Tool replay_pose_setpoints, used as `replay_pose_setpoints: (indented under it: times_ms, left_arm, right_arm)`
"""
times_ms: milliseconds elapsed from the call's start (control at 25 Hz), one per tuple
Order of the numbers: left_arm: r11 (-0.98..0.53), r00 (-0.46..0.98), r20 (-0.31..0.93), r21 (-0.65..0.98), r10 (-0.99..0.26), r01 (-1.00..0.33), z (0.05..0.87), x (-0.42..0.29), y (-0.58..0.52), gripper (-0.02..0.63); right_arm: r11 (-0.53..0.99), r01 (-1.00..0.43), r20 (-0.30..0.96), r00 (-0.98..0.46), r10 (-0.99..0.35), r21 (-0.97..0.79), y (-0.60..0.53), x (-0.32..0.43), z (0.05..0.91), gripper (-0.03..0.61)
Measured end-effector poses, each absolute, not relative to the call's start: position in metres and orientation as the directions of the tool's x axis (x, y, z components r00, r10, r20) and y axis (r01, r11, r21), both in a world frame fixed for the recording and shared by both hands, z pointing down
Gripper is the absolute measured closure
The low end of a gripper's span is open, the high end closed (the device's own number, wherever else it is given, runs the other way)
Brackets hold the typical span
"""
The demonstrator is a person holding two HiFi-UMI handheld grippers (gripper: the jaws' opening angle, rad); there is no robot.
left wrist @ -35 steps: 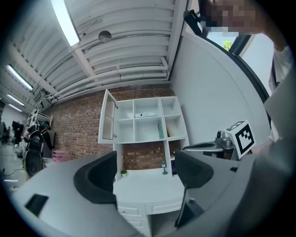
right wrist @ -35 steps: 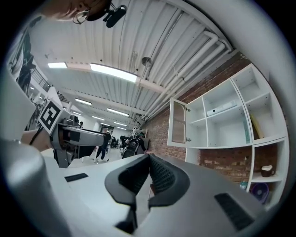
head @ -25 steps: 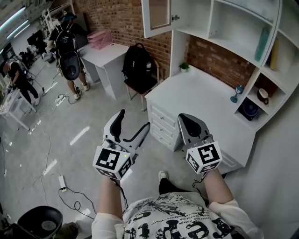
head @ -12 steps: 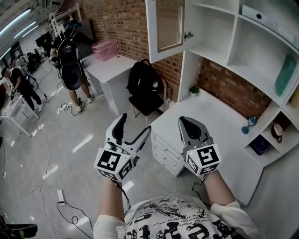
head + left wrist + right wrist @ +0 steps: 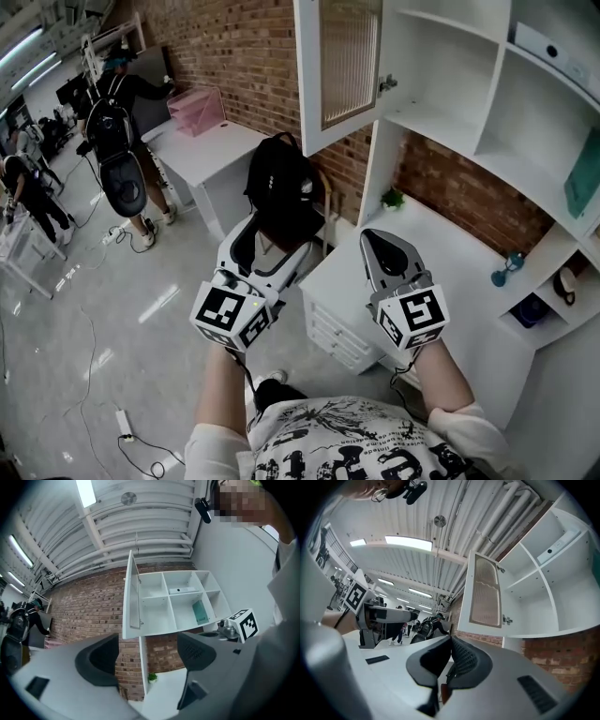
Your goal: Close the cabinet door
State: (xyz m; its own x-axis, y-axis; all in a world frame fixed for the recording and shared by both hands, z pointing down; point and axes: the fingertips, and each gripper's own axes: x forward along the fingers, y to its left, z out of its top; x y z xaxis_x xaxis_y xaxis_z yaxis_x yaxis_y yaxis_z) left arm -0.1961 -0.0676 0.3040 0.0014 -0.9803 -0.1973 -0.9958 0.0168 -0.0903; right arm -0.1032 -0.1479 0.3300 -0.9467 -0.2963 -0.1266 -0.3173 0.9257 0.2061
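Observation:
The white cabinet door [image 5: 342,66] with a ribbed glass pane stands swung open at the left end of the white wall shelving [image 5: 469,84]; it also shows in the left gripper view [image 5: 132,597] and the right gripper view [image 5: 486,592]. My left gripper [image 5: 270,246] is open and holds nothing, below and left of the door. My right gripper [image 5: 377,242] is shut with nothing between its jaws, below the open compartment. Both are raised in the air, apart from the door.
A white desk [image 5: 441,272] with drawers sits under the shelving, with a small plant [image 5: 393,199] and a blue glass [image 5: 507,265] on it. A black backpack [image 5: 281,192] rests on a chair by the brick wall. People stand at the far left [image 5: 117,141].
The view has tilted upward, so the cabinet door looms larger and nearer. Both grippers have risen a little toward it. Their jaws have kept their states.

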Motion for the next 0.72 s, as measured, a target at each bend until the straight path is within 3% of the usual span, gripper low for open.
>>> replay_pose_setpoints:
  times_ms: [360,720]
  left_arm:
    - [-0.228,0.251,-0.282,-0.113,-0.926,-0.967,0.249,-0.310,-0.140,0.238]
    - [-0.548,0.557,-0.349,-0.134,-0.754,-0.826,0.166,-0.381,-0.196,0.239]
  right_arm:
    - [0.842,-0.495,-0.178,-0.867,-0.464,0.216,-0.201,-0.203,0.298,0.563]
    - [0.690,-0.690,-0.232,-0.723,-0.650,0.220,-0.234,-0.283,0.243,0.563]
